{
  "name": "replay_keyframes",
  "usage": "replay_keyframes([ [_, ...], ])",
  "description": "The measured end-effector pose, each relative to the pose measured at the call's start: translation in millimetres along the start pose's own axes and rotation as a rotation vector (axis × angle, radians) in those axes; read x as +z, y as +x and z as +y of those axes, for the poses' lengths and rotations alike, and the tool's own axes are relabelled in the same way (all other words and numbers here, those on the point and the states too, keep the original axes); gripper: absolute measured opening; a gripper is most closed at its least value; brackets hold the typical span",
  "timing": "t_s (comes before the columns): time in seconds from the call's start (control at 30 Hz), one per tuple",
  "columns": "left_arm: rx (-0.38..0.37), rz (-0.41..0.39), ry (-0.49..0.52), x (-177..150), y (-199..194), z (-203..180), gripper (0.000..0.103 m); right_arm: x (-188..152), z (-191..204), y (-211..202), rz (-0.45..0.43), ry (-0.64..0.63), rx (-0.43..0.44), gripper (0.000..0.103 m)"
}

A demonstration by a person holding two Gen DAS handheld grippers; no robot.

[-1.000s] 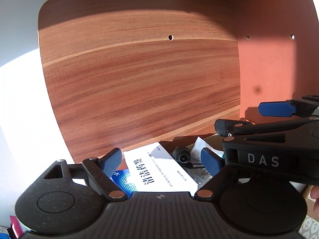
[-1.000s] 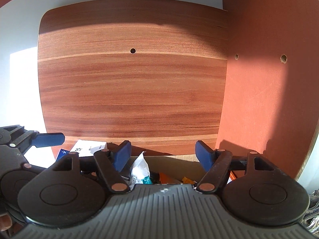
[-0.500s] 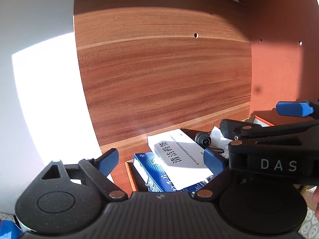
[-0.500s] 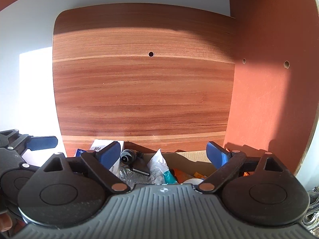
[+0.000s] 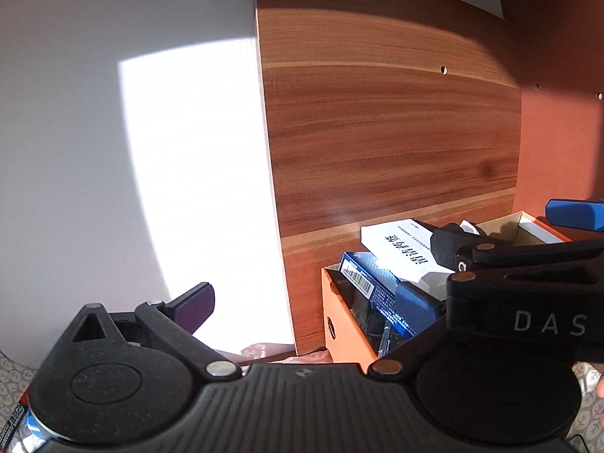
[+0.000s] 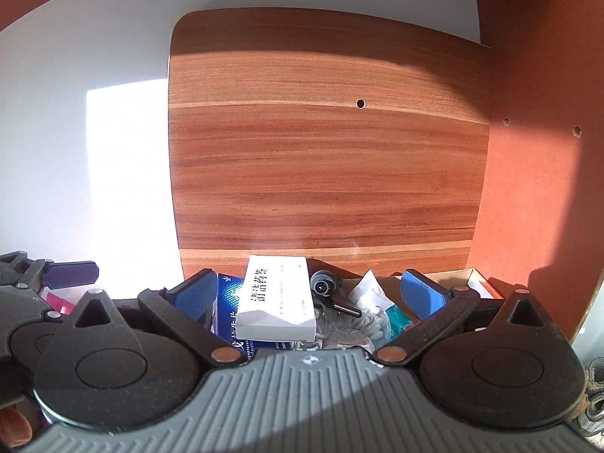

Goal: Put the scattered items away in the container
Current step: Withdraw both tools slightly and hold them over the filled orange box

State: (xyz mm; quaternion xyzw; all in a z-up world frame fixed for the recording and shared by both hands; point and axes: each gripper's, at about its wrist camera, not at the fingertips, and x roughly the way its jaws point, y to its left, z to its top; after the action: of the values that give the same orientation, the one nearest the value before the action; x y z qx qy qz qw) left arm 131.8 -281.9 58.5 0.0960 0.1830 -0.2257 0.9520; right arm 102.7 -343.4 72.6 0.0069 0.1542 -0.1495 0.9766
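Observation:
An orange cardboard box (image 5: 341,324) stands against the wood panel and holds a white medicine box (image 6: 277,307) lying on a blue box (image 6: 226,298), a black round-headed device (image 6: 324,285) and crumpled plastic packets (image 6: 372,311). The white box (image 5: 400,245) and blue box (image 5: 372,283) also show in the left wrist view. My left gripper (image 5: 302,304) is open and empty, to the left of the box. My right gripper (image 6: 305,296) is open and empty, just in front of the box's contents.
A wood-grain panel (image 6: 328,173) stands behind the box. A red-brown side wall (image 6: 543,151) closes the right. A white wall (image 5: 132,132) with a sunlit patch is on the left. A patterned cloth (image 5: 11,377) lies underneath at the frame edges.
Both grippers have pulled back and swung left. The orange box and its contents now show more fully. Both stay open and empty.

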Motion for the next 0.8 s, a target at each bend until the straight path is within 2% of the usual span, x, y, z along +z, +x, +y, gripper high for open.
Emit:
replay_keyframes([
  [0.23,0.042,0.005,0.009,-10.2,-15.3,16.4,0.103,-4.1,21.3,-10.6,0.000,-0.020,0.033,0.103],
  [0.37,0.032,0.011,-0.015,-16.9,-27.8,15.5,0.103,-7.7,23.2,-21.4,-0.002,-0.018,0.046,0.103],
  [0.63,-0.021,0.027,-0.050,-26.2,-50.5,-17.1,0.103,-15.5,4.4,-48.0,0.001,-0.036,0.029,0.103],
  [0.8,-0.043,0.018,-0.036,-28.0,-60.9,-45.4,0.103,-18.9,-15.0,-57.4,0.001,-0.027,0.009,0.103],
])
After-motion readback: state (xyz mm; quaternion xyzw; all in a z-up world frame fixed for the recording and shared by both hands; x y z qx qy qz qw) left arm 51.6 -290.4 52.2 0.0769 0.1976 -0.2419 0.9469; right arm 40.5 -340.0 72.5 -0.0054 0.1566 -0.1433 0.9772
